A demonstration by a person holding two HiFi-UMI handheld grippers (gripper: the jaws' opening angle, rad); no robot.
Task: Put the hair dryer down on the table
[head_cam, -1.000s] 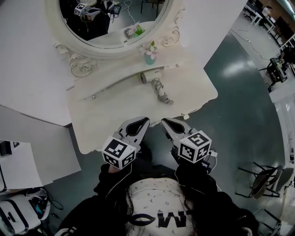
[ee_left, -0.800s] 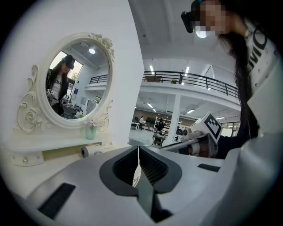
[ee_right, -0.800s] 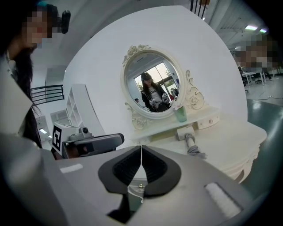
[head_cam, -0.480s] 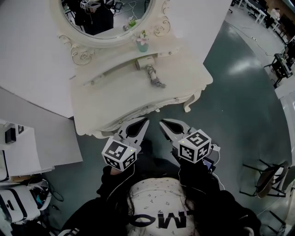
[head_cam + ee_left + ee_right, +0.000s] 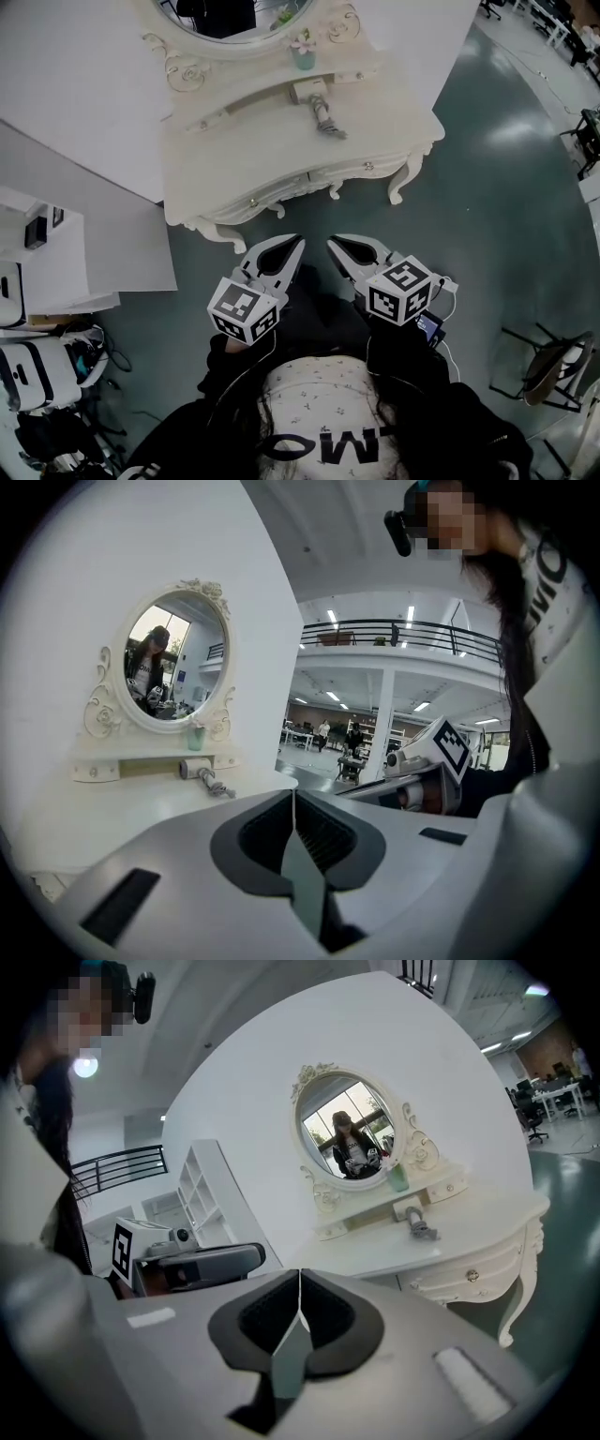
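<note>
The hair dryer lies on the white desk, at its far side below the oval mirror and just beside a small vase. The left gripper and right gripper hover over the floor near the person, well apart from the desk, each with jaws pressed together and empty.

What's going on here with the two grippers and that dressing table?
A person holds a gripper in each hand in front of a white dressing table. The left gripper and the right gripper are both shut and empty, short of the table's front edge. The hair dryer lies on the tabletop below the mirror, touched by neither.
</note>
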